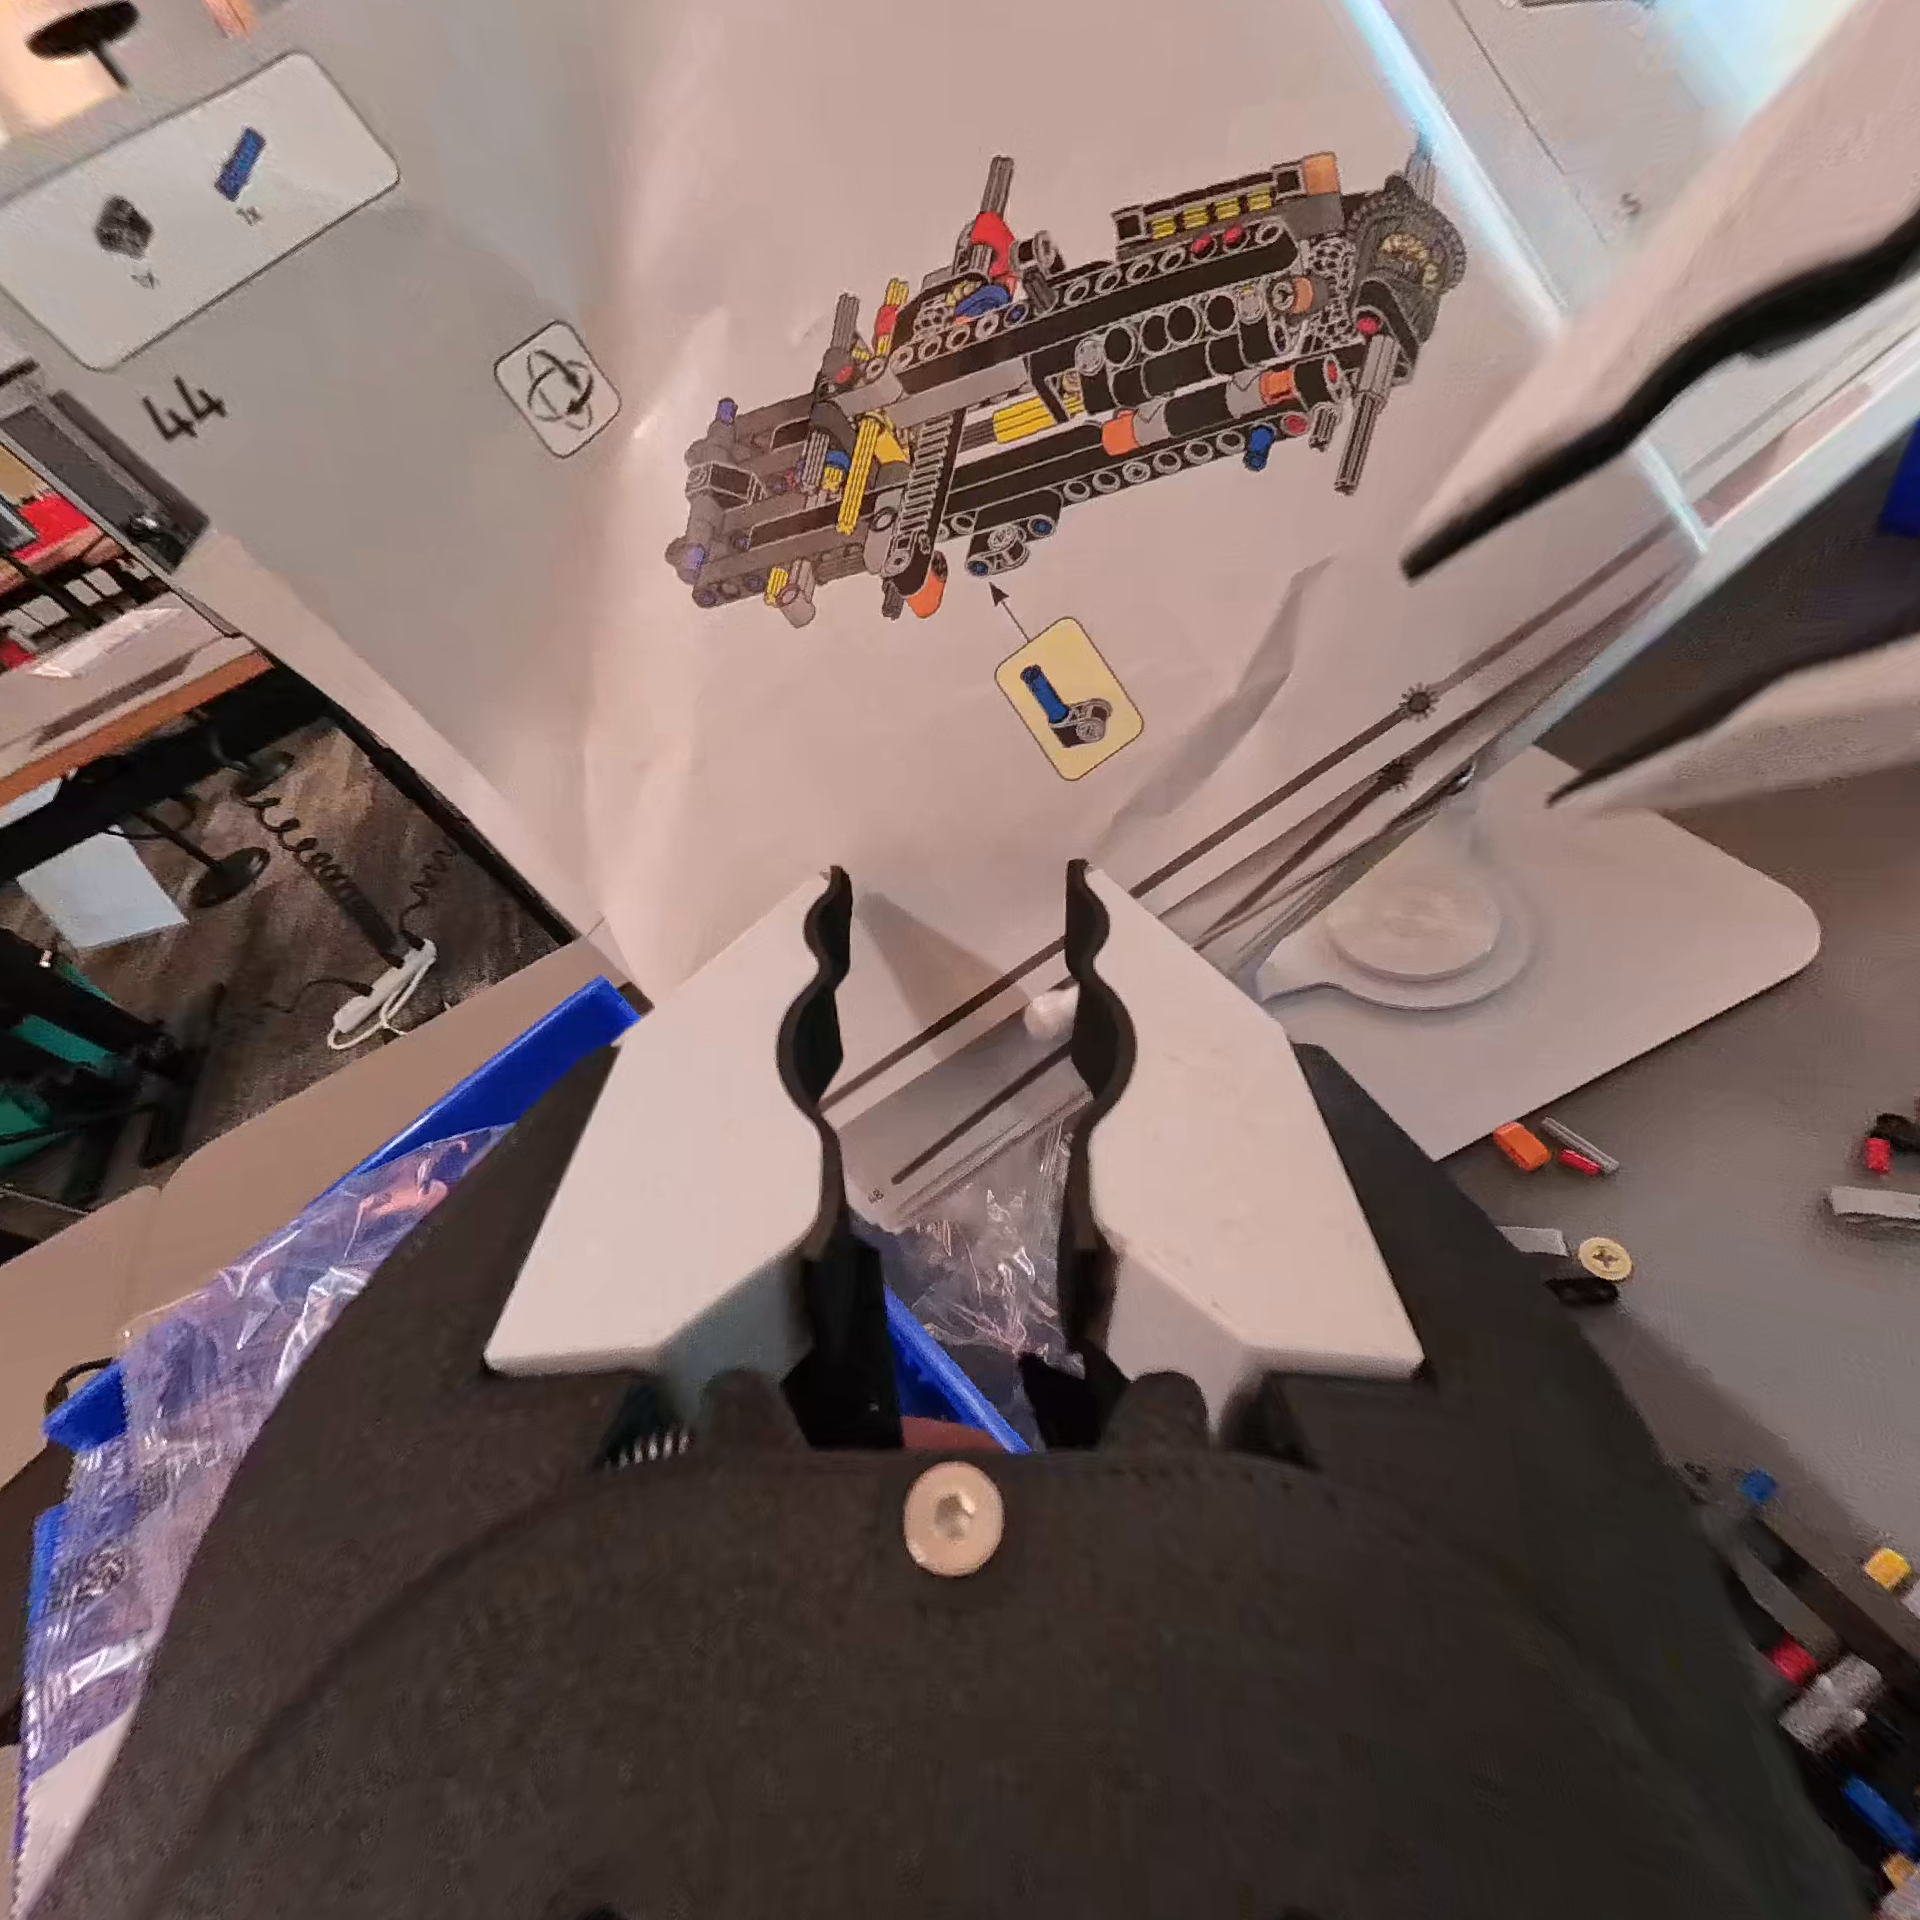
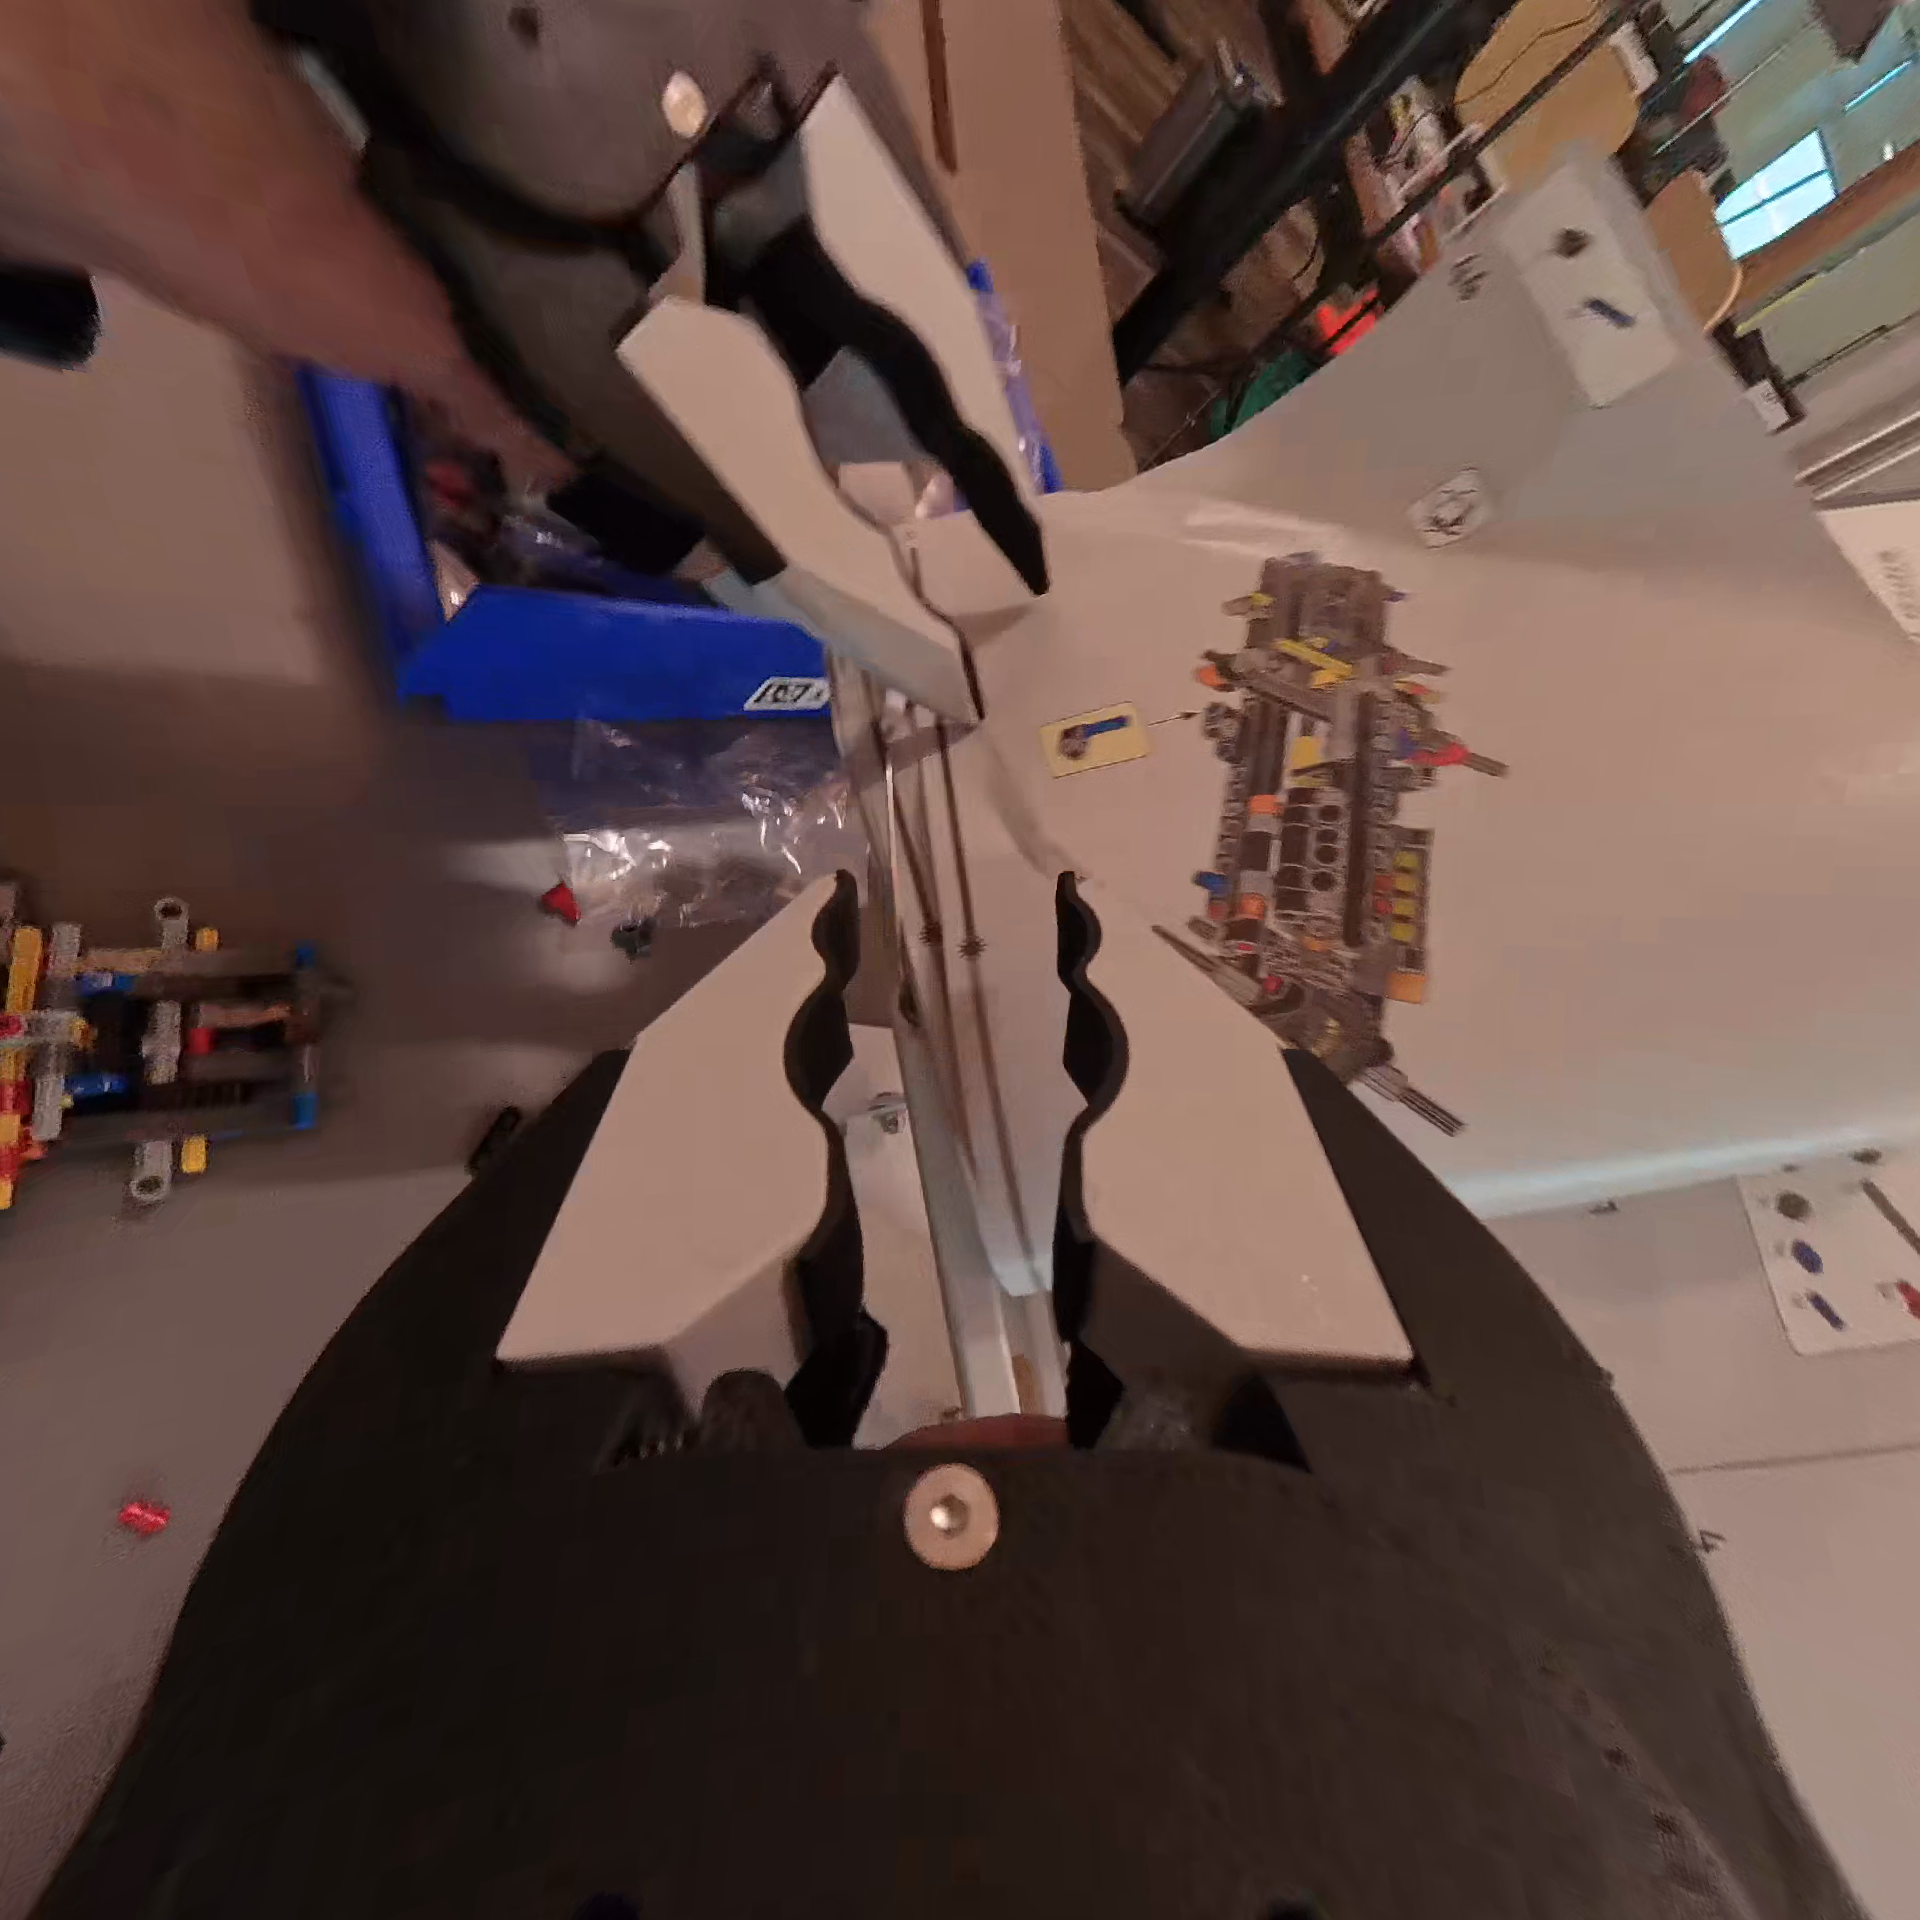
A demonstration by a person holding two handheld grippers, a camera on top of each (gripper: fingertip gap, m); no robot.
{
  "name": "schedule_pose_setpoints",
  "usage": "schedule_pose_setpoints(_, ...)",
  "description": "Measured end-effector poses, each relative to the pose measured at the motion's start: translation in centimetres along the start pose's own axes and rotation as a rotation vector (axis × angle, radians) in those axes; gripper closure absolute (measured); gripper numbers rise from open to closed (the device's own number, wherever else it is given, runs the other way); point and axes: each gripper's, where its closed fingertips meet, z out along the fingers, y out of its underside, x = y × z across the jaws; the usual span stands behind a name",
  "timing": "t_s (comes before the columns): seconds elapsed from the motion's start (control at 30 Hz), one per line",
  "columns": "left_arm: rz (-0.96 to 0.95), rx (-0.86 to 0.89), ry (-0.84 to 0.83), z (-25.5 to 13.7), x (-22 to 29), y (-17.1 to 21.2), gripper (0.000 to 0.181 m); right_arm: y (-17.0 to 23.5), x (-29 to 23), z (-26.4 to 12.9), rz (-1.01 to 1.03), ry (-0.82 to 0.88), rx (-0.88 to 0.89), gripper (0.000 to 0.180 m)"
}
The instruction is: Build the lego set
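Note:
An open instruction booklet (image 1: pixel 1039 727) stands propped in front of me, showing a drawing of the Lego model; it also shows in the right wrist view (image 2: pixel 1558 727). My left gripper (image 1: pixel 954 883) is open and empty, its fingers on either side of the page's lower edge. It shows blurred at the top left of the right wrist view (image 2: pixel 1006 649). My right gripper (image 2: pixel 954 883) is open and empty, with the booklet's edge running between its fingers. It shows at the right of the left wrist view (image 1: pixel 1481 681). The partly built Lego model (image 2: pixel 156 1049) lies on the grey table at the left.
A blue bin (image 1: pixel 520 1060) with clear plastic bags (image 1: pixel 239 1382) sits under my left gripper and also shows in the right wrist view (image 2: pixel 603 644). The white stand base (image 1: pixel 1621 987) is behind it. Loose pieces (image 1: pixel 1553 1148) lie on the grey table (image 1: pixel 1714 1351). A red piece (image 2: pixel 140 1517) lies alone. Some 9 centimeters of space lies between my two pairs of fingers. Both grippers' tips are roughly 25 centimeters from the partly built Lego model (image 2: pixel 156 1049). It turns up in the left wrist view (image 1: pixel 1835 1702) as well.

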Motion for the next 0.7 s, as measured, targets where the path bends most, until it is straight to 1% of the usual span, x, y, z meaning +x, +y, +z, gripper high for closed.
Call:
schedule_pose_setpoints(0.17, -0.044, -0.021, 0.039, 0.0, 0.1, 0.5, 0.15, 0.6, -2.0, 3.2, -0.153, 0.024, -0.097, 0.148)
schedule_pose_setpoints(0.2, -0.042, -0.03, 0.044, -0.1, 0.2, 0.7, 0.152, 0.7, -2.2, 3.8, -0.174, 0.035, -0.107, 0.151)
schedule_pose_setpoints(0.23, -0.035, -0.047, 0.05, -0.1, 0.2, 1.0, 0.157, 0.7, -2.2, 4.2, -0.189, 0.057, -0.113, 0.156)
schedule_pose_setpoints(0.3, -0.026, -0.063, 0.043, 0.0, 0.0, 1.6, 0.157, 0.5, -2.1, 4.7, -0.211, 0.107, -0.113, 0.165)
schedule_pose_setpoints(0.37, -0.046, -0.05, 0.062, 0.0, 0.1, 1.6, 0.159, 0.4, -1.7, 4.8, -0.22, 0.154, -0.109, 0.179)
schedule_pose_setpoints(0.53, -0.044, -0.037, 0.066, 0.1, 0.2, 1.6, 0.161, 0.0, -1.8, 4.3, -0.184, 0.147, -0.053, 0.18)
schedule_pose_setpoints(0.7, -0.064, -0.019, 0.078, 0.2, 0.3, 1.7, 0.163, -0.4, -2.0, 3.7, -0.078, 0.138, 0.03, 0.18)
